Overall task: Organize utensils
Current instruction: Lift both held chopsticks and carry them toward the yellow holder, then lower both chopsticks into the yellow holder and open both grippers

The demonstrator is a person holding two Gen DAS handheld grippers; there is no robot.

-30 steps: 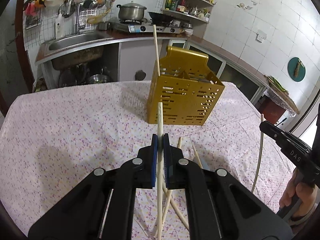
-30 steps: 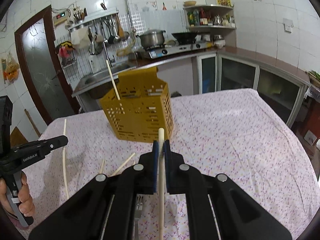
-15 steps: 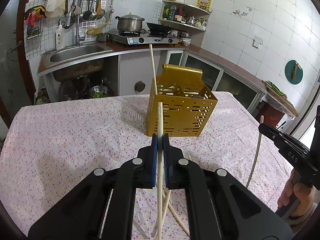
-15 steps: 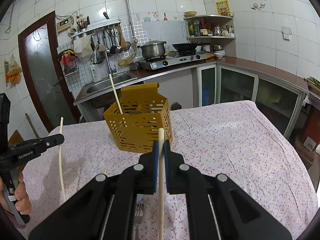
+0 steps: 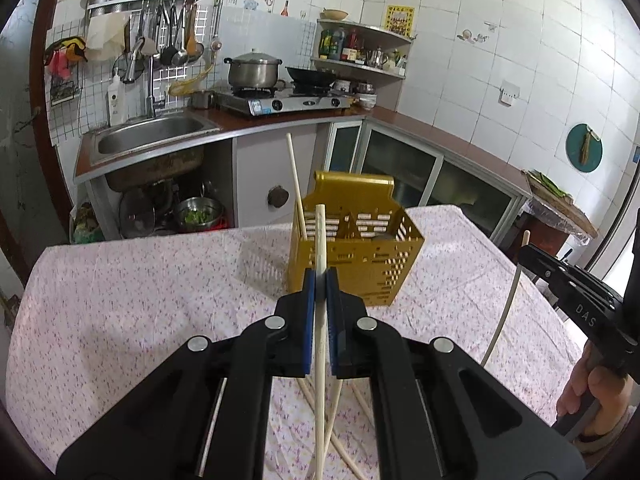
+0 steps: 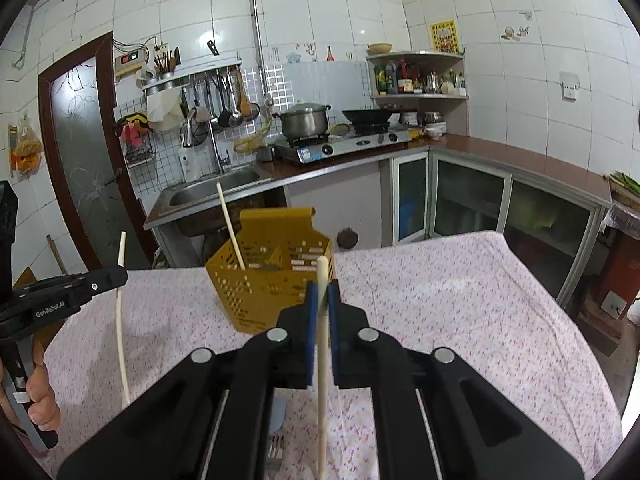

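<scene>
A yellow perforated utensil holder stands on the flowered tablecloth, with one pale chopstick leaning out of its left compartment; the holder also shows in the right wrist view. My left gripper is shut on a chopstick, held upright above the table in front of the holder. My right gripper is shut on another chopstick, also upright and raised. Each gripper shows in the other's view, the right one and the left one.
Several loose chopsticks lie on the table under my left gripper. A fork lies under my right gripper. Behind the table are a sink, a stove with a pot and low cabinets.
Both grippers have risen with their chopsticks; the holder and table now sit lower and farther in both views. Both stay shut.
</scene>
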